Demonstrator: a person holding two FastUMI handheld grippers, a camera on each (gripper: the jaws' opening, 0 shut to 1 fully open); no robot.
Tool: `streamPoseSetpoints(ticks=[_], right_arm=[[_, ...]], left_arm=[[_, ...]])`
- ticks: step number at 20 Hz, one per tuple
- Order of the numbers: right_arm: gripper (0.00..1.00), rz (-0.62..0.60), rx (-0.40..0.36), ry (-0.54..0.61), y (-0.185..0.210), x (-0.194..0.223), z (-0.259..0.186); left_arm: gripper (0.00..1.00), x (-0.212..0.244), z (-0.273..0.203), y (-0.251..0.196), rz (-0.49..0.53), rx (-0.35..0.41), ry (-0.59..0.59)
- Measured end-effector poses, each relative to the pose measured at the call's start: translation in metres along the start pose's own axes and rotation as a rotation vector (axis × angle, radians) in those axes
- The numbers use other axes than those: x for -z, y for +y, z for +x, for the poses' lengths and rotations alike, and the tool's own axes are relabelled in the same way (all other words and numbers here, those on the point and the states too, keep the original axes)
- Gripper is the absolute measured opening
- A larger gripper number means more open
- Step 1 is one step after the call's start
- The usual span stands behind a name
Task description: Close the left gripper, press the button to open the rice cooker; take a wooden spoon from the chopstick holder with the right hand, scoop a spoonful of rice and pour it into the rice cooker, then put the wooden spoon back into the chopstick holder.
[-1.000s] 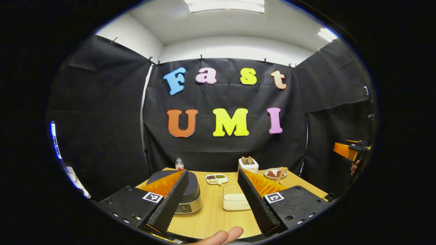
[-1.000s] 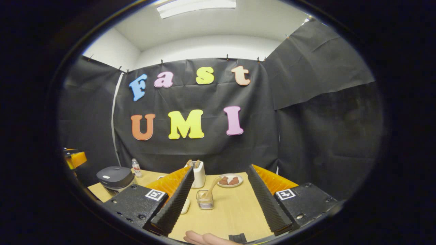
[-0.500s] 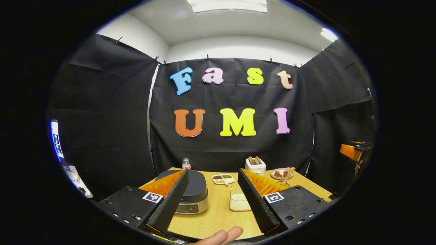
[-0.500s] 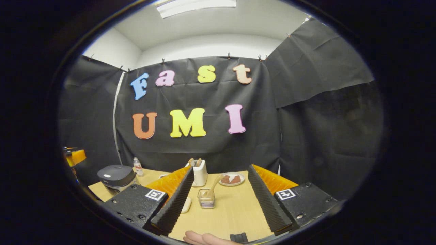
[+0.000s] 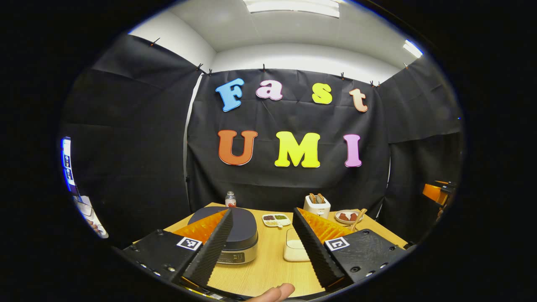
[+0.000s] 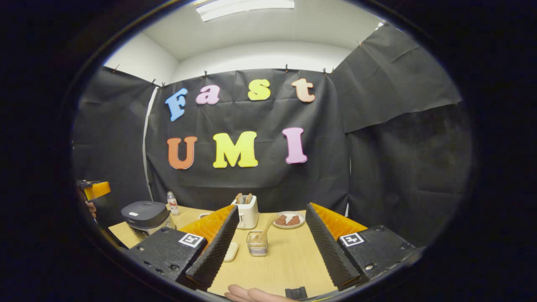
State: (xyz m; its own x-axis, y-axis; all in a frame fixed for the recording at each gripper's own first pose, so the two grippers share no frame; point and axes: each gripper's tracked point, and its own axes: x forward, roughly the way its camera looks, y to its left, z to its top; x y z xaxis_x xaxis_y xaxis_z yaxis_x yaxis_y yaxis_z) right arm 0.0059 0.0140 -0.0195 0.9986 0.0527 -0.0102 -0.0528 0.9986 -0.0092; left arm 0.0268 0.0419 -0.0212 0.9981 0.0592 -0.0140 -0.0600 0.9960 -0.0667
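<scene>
Both hand-held grippers hang spread above the bench. The left hand-held gripper should pinch together first, then descend squarely on the rice cooker button.

We count one rice cooker with its lid down, one wooden spoon leaning in one wire chopstick holder, and one white container of rice. One toaster holds two slices of toast. There is one small bottle, one divided dish and one plate — all on one wooden table. Two grippers — the left gripper and the right gripper — are open.
</scene>
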Motion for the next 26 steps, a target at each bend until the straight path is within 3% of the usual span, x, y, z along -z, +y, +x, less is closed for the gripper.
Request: streamPoseSetpoints(ticks=[1,2,5,7,10,15,19,26], right_arm=[[1.0,-0.001,0.0,0.003,0.0,0.003,0.001],[1.0,-0.001,-0.002,0.007,0.0,0.005,0.003],[1.0,0.004,-0.011,0.016,0.002,0.012,0.008],[1.0,0.006,-0.015,0.022,0.002,0.017,0.013],[1.0,0.011,-0.022,0.036,0.003,0.026,0.019],[1.0,0.018,-0.023,0.07,0.001,0.046,0.035],[1.0,0.025,-0.022,0.102,-0.002,0.06,0.044],[0.98,0.025,-0.026,0.128,-0.001,0.071,0.048]], left_arm=[[0.84,0.002,0.006,0.0,0.0,0.017,0.006],[0.7,0.006,0.012,0.001,0.002,0.025,0.023],[0.57,0.021,0.032,0.016,0.027,0.006,0.081],[0.27,0.034,0.048,0.028,0.049,-0.025,0.128],[0.02,0.058,0.07,0.05,0.05,-0.082,0.23],[0.0,0.093,0.105,0.087,0.077,-0.165,0.375],[0.0,0.124,0.123,0.109,0.035,-0.204,0.474],[0.0,0.155,0.128,0.119,0.01,-0.21,0.553]])
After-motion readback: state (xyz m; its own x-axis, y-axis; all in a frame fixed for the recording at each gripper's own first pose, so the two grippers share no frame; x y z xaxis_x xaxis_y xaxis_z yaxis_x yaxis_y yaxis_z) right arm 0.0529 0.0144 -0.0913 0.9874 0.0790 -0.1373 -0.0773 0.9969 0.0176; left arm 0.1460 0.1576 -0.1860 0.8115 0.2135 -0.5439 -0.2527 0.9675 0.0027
